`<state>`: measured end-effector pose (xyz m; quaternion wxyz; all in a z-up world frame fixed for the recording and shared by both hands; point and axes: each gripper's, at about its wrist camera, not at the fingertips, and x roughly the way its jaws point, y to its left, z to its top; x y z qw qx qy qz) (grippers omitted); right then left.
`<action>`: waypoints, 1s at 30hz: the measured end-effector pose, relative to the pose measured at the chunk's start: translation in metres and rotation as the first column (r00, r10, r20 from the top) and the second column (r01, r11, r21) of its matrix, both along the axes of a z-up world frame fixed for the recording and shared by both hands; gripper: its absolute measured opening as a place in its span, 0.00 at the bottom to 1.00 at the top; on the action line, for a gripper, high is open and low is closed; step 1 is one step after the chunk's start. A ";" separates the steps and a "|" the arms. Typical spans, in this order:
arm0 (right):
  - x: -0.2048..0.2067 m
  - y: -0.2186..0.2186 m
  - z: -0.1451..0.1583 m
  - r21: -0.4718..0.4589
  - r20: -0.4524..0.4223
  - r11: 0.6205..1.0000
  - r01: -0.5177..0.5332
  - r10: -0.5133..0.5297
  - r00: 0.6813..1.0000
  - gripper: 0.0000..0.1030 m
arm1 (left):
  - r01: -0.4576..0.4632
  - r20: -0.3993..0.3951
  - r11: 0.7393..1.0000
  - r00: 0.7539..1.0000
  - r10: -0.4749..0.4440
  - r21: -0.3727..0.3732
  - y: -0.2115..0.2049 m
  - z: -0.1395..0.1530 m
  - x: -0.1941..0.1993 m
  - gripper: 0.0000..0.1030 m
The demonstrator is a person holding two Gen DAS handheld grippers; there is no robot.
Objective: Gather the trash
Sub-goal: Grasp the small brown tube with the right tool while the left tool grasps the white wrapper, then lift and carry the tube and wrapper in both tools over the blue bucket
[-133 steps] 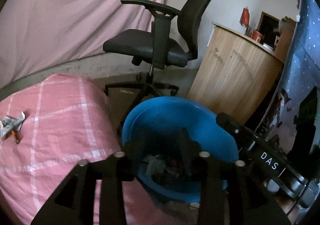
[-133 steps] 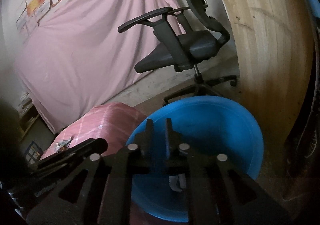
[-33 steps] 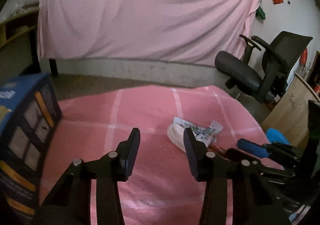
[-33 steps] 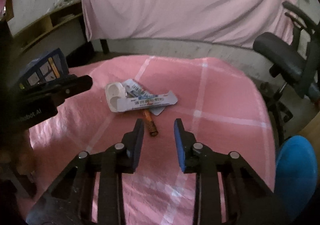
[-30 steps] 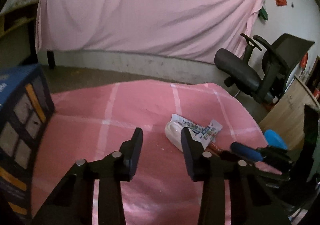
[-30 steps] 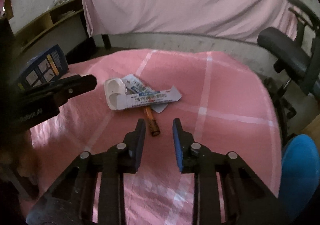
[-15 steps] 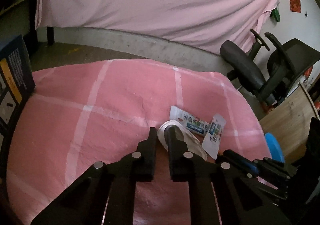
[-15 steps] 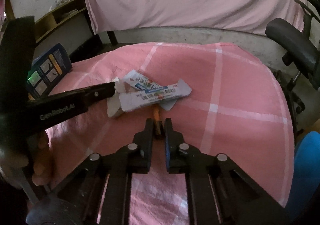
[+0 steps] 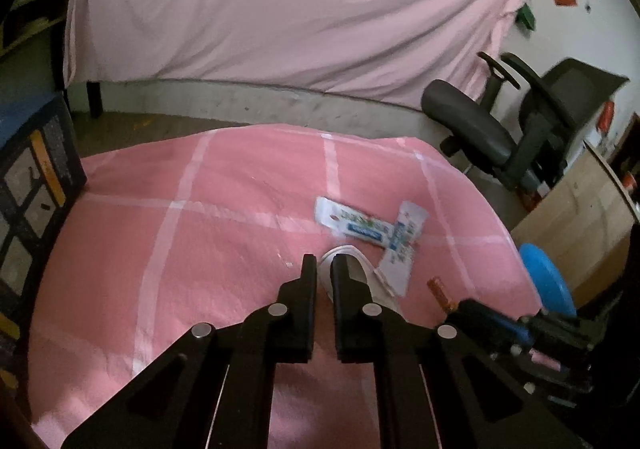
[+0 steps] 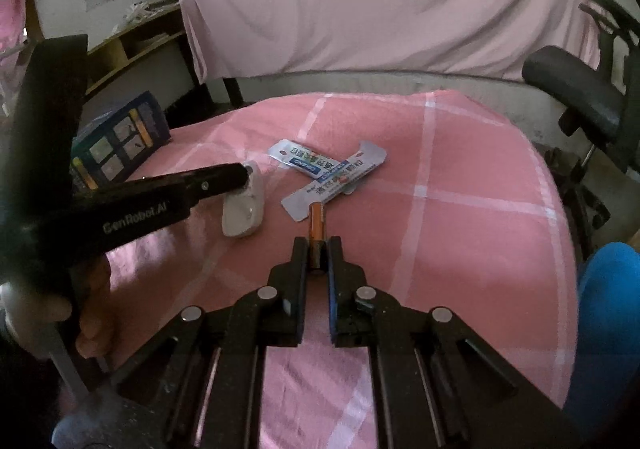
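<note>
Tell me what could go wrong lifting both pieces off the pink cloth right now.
1. The left gripper pinches only the thin rim of the white plastic container; it could slip out on the lift.
2. The right gripper holds the orange battery near one end, and its far end touches the long sachet, which may get dragged.
3. The blue basin sits off the cloth's edge; a loose grip could drop things short.

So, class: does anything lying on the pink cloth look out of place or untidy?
Yes: litter is scattered mid-cloth. Two sachets lie crossed, a battery pokes from under one, and a small white case lies beside them. The right claw grips the battery, the left claw the case.
</note>
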<state>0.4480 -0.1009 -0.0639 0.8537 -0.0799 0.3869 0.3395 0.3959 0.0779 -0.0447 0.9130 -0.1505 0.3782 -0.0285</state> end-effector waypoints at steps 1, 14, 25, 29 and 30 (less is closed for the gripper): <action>-0.003 -0.002 0.002 0.003 0.010 1.000 0.005 -0.005 1.000 0.32 | 0.008 0.006 1.000 1.000 -0.008 0.011 -0.002 0.001 -0.006 0.05; -0.032 -0.029 0.028 0.123 0.180 0.988 0.090 -0.112 0.977 0.32 | 0.034 0.104 0.997 0.994 -0.042 0.075 -0.032 0.013 -0.032 0.04; -0.048 -0.043 0.041 0.195 0.271 0.977 0.089 -0.141 0.952 0.32 | -0.006 0.239 0.994 0.971 -0.020 0.110 -0.049 0.024 -0.049 0.04; -0.055 -0.049 0.047 0.229 0.313 0.970 0.084 -0.155 0.937 0.32 | -0.029 0.313 0.993 0.950 -0.010 0.118 -0.053 0.031 -0.057 0.04; -0.058 -0.051 0.048 0.237 0.328 0.968 0.084 -0.161 0.931 0.32 | -0.038 0.331 0.992 0.944 -0.004 0.121 -0.054 0.032 -0.059 0.04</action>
